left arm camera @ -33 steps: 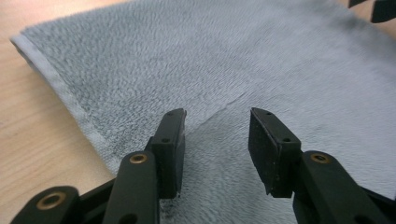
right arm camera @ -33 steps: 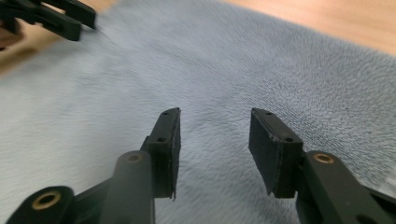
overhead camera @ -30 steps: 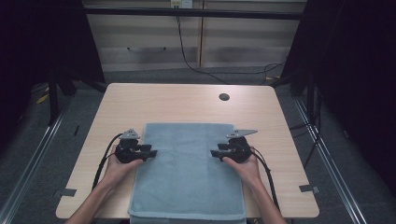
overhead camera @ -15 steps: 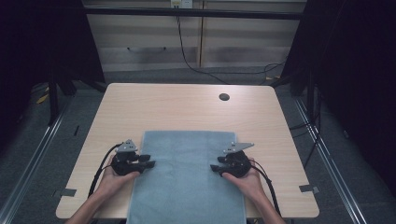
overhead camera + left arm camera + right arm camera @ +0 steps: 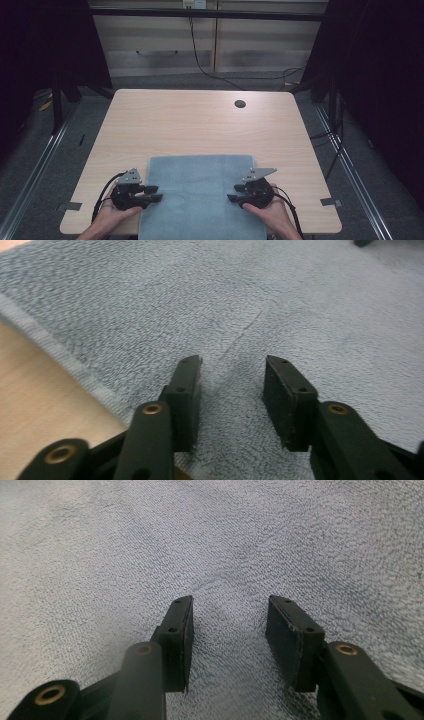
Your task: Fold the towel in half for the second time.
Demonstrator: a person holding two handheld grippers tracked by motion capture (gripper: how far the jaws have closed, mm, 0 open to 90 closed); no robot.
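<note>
Two grippers sit low on the towel [image 5: 200, 197], my left gripper [image 5: 152, 193] at its left edge and my right gripper [image 5: 235, 193] just in from its right edge. The towel lies flat at the near side of the counter [image 5: 200, 125], its near end hanging over the counter's edge. Both sets of fingers [image 5: 185, 395] are released, with bare terry between them and nothing pinched. The left fingers have just been opening, the right closing. I judge they rest here to smooth or drag the cloth.
</note>
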